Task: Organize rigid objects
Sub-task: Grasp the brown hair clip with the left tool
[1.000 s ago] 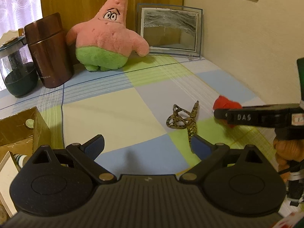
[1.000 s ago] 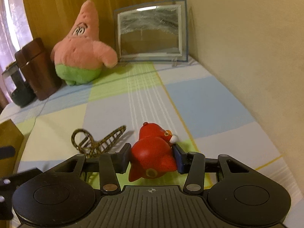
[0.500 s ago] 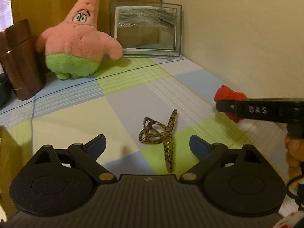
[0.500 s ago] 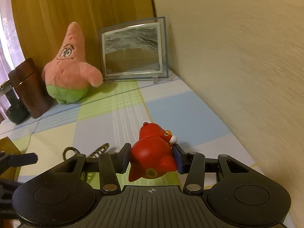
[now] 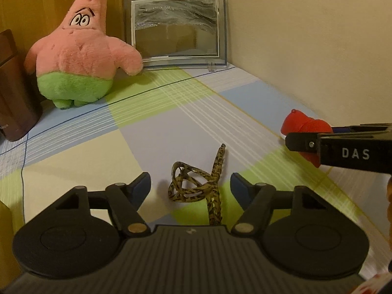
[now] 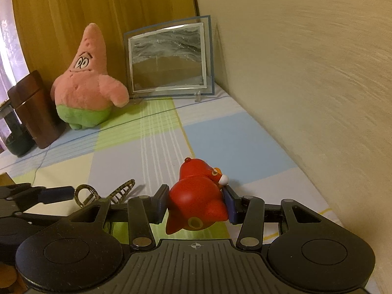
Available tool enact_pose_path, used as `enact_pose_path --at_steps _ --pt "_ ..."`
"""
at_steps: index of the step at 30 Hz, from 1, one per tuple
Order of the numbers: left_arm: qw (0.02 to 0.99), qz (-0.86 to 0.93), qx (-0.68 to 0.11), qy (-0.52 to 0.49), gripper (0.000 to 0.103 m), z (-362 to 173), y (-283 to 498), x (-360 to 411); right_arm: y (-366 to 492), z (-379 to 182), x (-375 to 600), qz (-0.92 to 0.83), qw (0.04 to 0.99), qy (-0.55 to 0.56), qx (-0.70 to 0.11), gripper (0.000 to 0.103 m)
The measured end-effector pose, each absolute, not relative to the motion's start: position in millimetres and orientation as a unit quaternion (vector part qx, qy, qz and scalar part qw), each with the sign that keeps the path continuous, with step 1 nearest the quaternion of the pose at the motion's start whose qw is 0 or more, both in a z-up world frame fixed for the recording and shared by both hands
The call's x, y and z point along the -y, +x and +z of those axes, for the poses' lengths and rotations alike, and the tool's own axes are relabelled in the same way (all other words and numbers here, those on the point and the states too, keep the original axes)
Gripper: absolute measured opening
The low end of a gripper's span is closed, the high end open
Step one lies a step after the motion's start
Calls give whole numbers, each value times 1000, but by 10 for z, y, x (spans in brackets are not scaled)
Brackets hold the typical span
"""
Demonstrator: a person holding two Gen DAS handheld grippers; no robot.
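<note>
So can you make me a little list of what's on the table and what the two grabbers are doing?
left gripper: open, jaws just been closing, either side of the leopard-print hair clip, not pressing it
right gripper: shut on the red toy figure
hair clip: lying on the checked tablecloth
at the back: pink star plush, sand picture frame, brown canister

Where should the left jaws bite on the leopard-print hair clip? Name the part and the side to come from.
Take the hair clip across its looped middle, coming down from above and behind as the left gripper already sits. The loops stand up off the cloth, while the long toothed arm lies flat. The jaws have just been closing around it, not yet touching.
</note>
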State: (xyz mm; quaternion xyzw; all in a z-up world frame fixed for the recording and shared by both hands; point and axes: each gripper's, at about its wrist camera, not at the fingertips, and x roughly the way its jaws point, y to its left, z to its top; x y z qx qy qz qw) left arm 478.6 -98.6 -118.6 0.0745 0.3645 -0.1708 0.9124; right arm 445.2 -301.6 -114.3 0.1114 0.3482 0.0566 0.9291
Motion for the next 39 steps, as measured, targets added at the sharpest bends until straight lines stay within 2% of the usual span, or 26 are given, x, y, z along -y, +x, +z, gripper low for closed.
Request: enact_pose_path --at_steps 5,8,10,15,39 --pt "909 -171 -370 84 54 -1215 4826 1017 4454 -1148 3026 53 929 115 -348 43" --pt "907 -171 -376 83 46 -1236 4850 1026 4456 -1159 3041 52 928 118 -350 43" --pt "905 -172 -379 83 37 -1240 4855 1033 4460 -1159 3042 52 927 118 -351 43" --pt "905 -163 -387 67 33 -1197 4823 994 4453 -1154 3029 55 927 119 -351 43" --pt "905 -135 -402 39 33 -876 3830 723 3789 -815 2821 92 927 119 -343 43"
